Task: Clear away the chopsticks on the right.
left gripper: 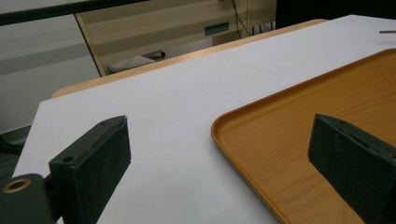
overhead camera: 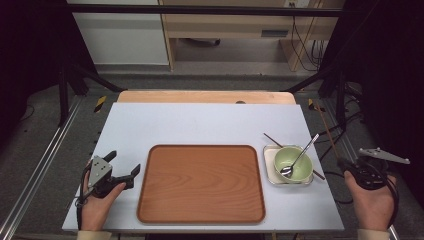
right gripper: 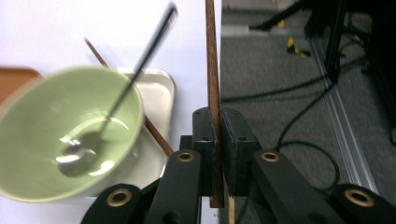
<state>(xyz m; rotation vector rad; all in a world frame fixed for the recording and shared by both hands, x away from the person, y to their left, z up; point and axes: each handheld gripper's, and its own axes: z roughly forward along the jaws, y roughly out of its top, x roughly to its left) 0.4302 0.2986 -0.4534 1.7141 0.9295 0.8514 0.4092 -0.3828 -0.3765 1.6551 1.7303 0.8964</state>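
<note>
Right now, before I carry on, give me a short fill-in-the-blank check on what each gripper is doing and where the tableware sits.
1. The right gripper is shut on a wooden ____.
2. The spoon rests in the green ____.
3. The left gripper has its jaws ____, with nothing between them.
4. The bowl stands on a small white dish to the ____ of the wooden tray in the high view.

Missing words: chopstick; bowl; open; right

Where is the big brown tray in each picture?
High view: the tray lies in the middle of the white table, left of the green bowl.
Left gripper view: the tray takes the right side, its rounded corner between the open jaws.
Right gripper view: a sliver of tray at the left edge, behind the bowl; the jaws clamp a chopstick.
Shared landmark: the white table.
</note>
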